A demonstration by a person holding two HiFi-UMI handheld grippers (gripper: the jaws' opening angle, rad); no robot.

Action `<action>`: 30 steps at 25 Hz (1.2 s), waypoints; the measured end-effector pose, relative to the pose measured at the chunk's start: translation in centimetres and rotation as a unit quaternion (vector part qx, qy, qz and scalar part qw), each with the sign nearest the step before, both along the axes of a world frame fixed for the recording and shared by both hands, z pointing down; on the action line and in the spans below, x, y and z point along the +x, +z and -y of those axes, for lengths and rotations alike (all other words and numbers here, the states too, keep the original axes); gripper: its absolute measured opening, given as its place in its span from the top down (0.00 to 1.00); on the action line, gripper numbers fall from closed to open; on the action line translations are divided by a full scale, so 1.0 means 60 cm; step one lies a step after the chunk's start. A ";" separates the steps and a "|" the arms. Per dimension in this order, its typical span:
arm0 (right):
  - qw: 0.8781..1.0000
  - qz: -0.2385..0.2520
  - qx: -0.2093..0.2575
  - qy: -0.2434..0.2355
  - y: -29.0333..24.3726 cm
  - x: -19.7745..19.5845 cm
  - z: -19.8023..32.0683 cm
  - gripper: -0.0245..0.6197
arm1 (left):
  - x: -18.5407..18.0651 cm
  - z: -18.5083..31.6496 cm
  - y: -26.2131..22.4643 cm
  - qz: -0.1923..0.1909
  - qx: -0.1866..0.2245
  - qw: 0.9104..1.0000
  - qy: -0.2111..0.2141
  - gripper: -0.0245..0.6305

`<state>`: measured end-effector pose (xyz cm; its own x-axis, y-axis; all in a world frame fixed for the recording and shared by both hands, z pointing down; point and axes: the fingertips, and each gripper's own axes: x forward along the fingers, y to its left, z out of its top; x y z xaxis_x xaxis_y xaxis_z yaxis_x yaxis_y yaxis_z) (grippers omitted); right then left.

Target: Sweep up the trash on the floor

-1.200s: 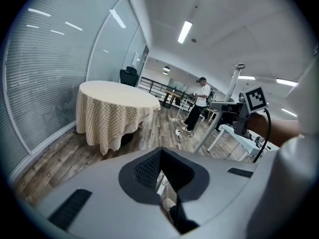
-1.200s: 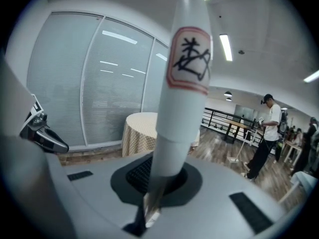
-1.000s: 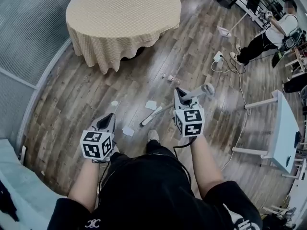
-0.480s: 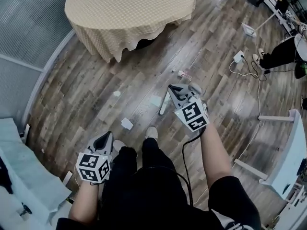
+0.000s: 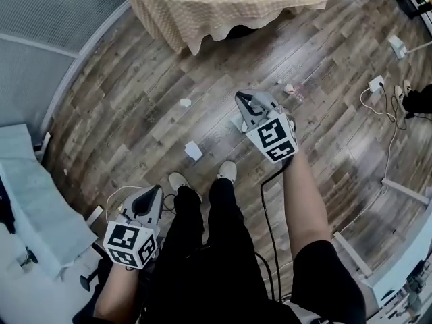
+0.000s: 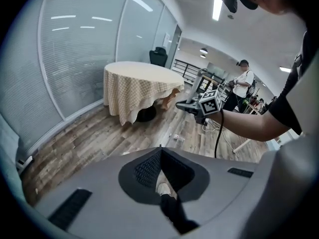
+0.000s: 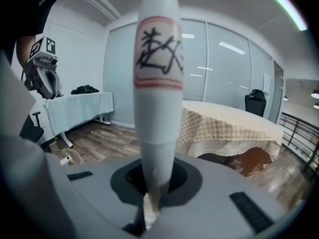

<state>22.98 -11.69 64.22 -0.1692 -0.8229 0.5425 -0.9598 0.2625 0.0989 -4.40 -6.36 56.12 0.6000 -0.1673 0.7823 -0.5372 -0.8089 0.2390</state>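
Note:
My right gripper is held out in front of me, shut on a white broom handle with a red band and black scribble; the handle stands upright between its jaws. My left gripper hangs low by my left leg, shut with nothing in it. Paper scraps lie on the wood floor: one ahead of my feet, one farther left, and small bits to the right of the right gripper. The broom's head is hidden.
A round table with a beige checked cloth stands ahead. A power strip and cable lie at the right, near white table legs. A light-blue covered table and a glass wall are at the left. Another person stands beyond.
The view has moved toward the round table. My left gripper has dropped back to the lower left beside my leg. The right gripper has kept hold of the broom handle, now more upright.

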 end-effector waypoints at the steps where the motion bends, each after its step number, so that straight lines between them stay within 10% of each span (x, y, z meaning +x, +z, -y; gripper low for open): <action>1: 1.000 0.015 0.010 0.005 0.000 -0.007 0.013 0.94 | -0.008 0.003 0.004 0.003 0.000 1.000 -0.007 0.97; 30: 0.990 0.050 0.002 -0.132 0.006 -0.460 0.042 0.94 | -0.194 0.059 0.000 -0.045 -0.016 0.995 -0.092 0.97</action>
<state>-4.63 -14.20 64.60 -0.4313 -0.7449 0.5090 -0.8630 0.5051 0.0079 -16.02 -9.93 56.12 0.6299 -0.2563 0.7331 -0.6506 -0.6896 0.3179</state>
